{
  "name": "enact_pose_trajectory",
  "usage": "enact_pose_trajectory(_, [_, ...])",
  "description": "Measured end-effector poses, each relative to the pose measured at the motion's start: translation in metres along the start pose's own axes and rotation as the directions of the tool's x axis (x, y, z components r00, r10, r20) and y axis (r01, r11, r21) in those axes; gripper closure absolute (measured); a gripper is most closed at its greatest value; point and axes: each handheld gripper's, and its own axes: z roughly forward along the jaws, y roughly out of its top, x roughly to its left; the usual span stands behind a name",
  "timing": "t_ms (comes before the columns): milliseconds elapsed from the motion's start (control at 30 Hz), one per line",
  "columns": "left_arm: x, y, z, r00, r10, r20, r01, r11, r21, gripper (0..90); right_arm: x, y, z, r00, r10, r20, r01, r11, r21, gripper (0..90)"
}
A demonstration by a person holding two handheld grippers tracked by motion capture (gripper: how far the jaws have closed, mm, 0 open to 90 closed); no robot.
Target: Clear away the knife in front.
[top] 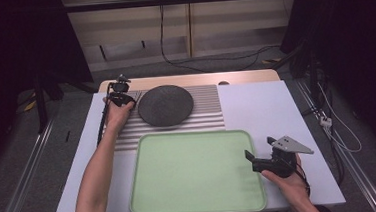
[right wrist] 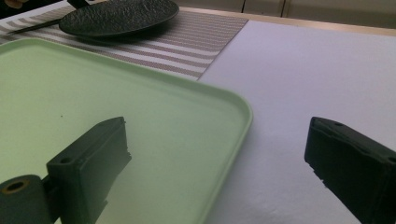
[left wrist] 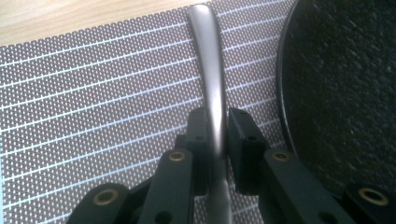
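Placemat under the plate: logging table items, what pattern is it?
Grey-and-white striped placemat, clearest in the high view.

1. Grey floor (top: 39, 161) surrounds the table (top: 271, 105).
2. At twelve o'clock, pale cabinets (top: 230, 18), a black cable (top: 172, 57) trailing down.
3. Dark curtains (top: 356, 34) at three and nine o'clock.

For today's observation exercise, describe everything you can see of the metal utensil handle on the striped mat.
The metal utensil handle is a slim, smooth, grey, glossy strip with a rounded tip, slightly curved. It lies along the striped mat, just beside the dark plate. The left gripper is shut on it partway along; its working end is hidden.
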Motion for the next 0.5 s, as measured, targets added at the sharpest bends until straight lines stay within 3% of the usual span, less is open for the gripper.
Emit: enact_pose_trajectory(500, [0.0013, 0.0025, 0.0004, 1.0, -0.004, 0.002, 0.004, 0.9998, 0.022, 78.5, 0.0004, 0.0001, 0.0, 1.0, -0.001, -0.002, 0.001, 1.0, 0.0, 6.7])
